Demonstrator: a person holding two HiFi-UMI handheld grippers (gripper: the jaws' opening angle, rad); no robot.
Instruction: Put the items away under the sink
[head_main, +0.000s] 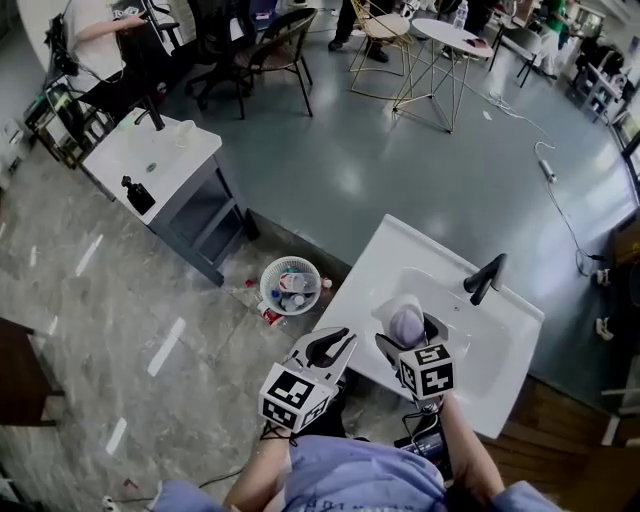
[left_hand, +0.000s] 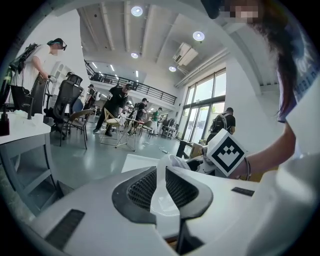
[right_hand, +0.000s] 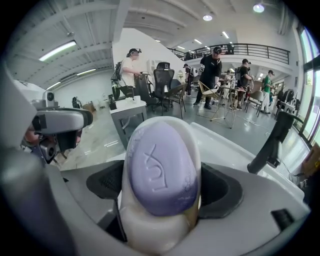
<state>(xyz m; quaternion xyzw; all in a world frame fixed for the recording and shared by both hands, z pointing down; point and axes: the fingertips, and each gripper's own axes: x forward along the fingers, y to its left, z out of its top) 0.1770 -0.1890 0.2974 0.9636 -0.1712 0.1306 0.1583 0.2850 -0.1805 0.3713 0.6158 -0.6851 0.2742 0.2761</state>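
Lilac soap bar (right_hand: 161, 167) on white dish (right_hand: 150, 232), clamped by dish sides in right gripper (right_hand: 160, 192), over sink (head_main: 400, 252). Probably slick, loose on dish (keep level, hold the dish). Left gripper (left_hand: 161, 186) slightly parted, empty.

At the sink (head_main: 398, 248), the right gripper (head_main: 407, 328) holds a soap dish (right_hand: 150, 222) (a soap bar (right_hand: 160, 167) lies in it) before the faucet (head_main: 487, 277). The left gripper (head_main: 330, 347), jaws apart, hangs just left. A basket (head_main: 291, 261) stands on the floor farther left.
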